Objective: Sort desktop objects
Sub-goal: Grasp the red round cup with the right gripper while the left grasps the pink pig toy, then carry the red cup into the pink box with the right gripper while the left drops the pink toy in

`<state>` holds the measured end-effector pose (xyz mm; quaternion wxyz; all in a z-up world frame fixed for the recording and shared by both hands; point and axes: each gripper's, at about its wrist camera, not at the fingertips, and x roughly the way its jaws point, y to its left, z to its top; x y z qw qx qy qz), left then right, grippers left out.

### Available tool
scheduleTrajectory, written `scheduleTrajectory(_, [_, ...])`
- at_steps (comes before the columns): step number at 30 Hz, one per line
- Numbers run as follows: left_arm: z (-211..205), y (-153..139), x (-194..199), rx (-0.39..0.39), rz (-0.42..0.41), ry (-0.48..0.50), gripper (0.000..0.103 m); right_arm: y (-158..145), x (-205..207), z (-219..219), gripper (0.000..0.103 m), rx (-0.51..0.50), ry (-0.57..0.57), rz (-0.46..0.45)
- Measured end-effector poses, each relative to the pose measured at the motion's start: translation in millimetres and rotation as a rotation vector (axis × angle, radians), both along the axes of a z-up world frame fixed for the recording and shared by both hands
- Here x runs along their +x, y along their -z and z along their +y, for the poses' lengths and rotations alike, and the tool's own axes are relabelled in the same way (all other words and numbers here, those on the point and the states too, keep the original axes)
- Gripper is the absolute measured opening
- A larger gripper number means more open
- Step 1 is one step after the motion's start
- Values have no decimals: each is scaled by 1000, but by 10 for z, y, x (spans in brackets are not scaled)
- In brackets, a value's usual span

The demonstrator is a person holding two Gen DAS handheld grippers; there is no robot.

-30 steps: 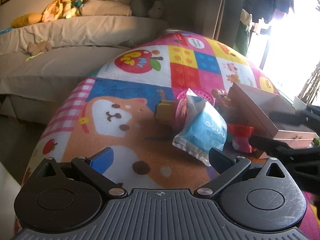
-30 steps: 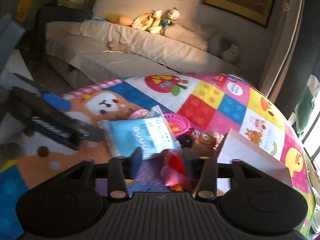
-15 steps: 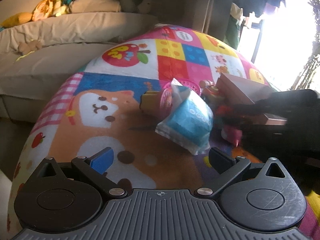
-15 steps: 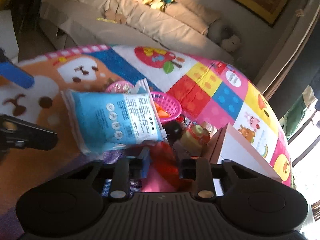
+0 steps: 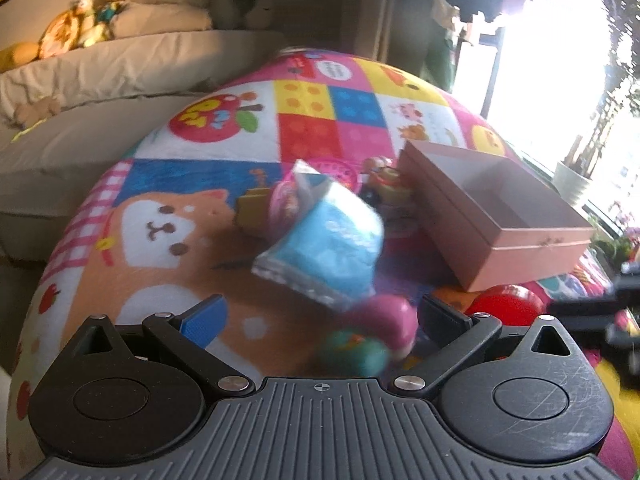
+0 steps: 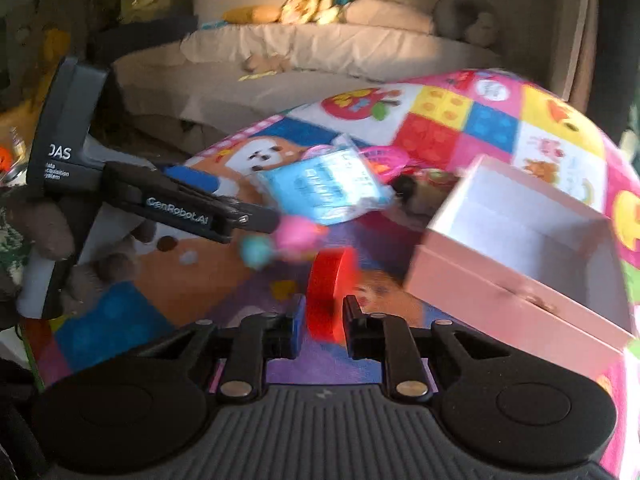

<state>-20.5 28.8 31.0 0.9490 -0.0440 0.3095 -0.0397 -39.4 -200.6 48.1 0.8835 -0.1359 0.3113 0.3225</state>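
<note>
I have the right tongs (image 6: 320, 320) clamped on the red disc (image 6: 330, 292), lifted beside the pink box (image 6: 520, 280); next I must carry it over the rim, left tongs (image 5: 320, 316) wide open, empty.

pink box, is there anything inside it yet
No, the pink box shows only bare white walls and floor; the red disc sits in the right tongs.

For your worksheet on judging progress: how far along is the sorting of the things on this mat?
Barely begun. Done: nothing, as far as can be seen; the pink box looks empty. In hand: the right gripper is shut on a red disc near the box. The left gripper is open, holding nothing. Left: the blue packet, the pink and teal toy and the small toys beside the box.
</note>
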Motion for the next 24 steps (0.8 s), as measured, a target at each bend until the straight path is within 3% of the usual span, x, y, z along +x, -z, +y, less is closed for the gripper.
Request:
scheduleTrajectory(9, [-174,42,-103,78,21,98,103,77,532,-574,41,78,328,22])
scheduleTrajectory(13, [-266,88,-117,103,36,145,103,131,782,-677,42,154,360,48])
scheduleTrajectory(17, [-333,141,-110,112,58,161,103,111,843,-529,45,195,317,26])
scheduleTrajectory(19, [-344,161,-116,122,66,165,103,83,763,-467,75,218,252,24])
scheduleTrajectory(21, [-337,184,-99,126,77,163,103,77,597,-374,93,188,201,-11])
scheduleTrajectory(24, [-348,204,-69,121,87,167,103,203,437,-238,96,108,149,-11])
